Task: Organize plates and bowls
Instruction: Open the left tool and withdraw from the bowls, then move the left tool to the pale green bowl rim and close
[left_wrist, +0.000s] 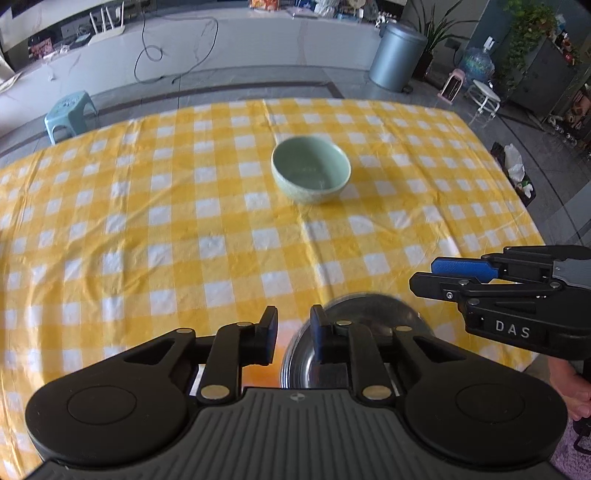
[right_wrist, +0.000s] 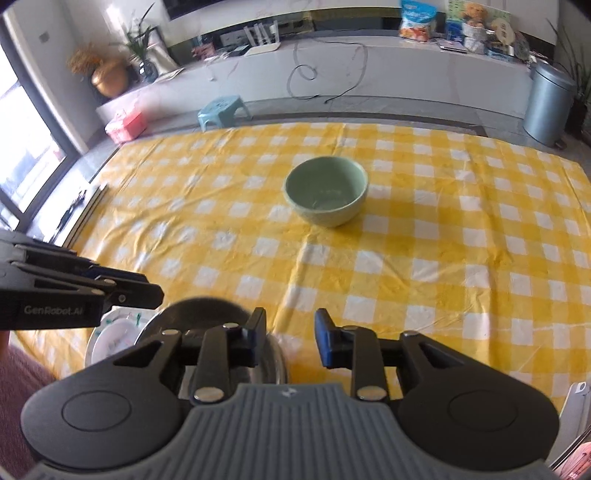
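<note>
A pale green bowl (left_wrist: 311, 169) stands upright in the middle of the yellow checked tablecloth (left_wrist: 147, 221); it also shows in the right wrist view (right_wrist: 326, 195). A steel bowl (left_wrist: 354, 343) sits near the table's front edge, partly hidden under my left gripper (left_wrist: 293, 338), which is open and empty above its left rim. In the right wrist view the steel bowl (right_wrist: 207, 317) rests on a white plate (right_wrist: 110, 338). My right gripper (right_wrist: 290, 338) is open and empty, just right of the steel bowl. It appears from the side in the left wrist view (left_wrist: 439, 275).
A grey bin (left_wrist: 397, 55) and a white stool (left_wrist: 485, 96) stand beyond the table's far right. A blue stool (right_wrist: 223, 110) and a pink box (right_wrist: 126, 126) are on the floor beyond the far edge. Black items (left_wrist: 515, 171) lie off the right edge.
</note>
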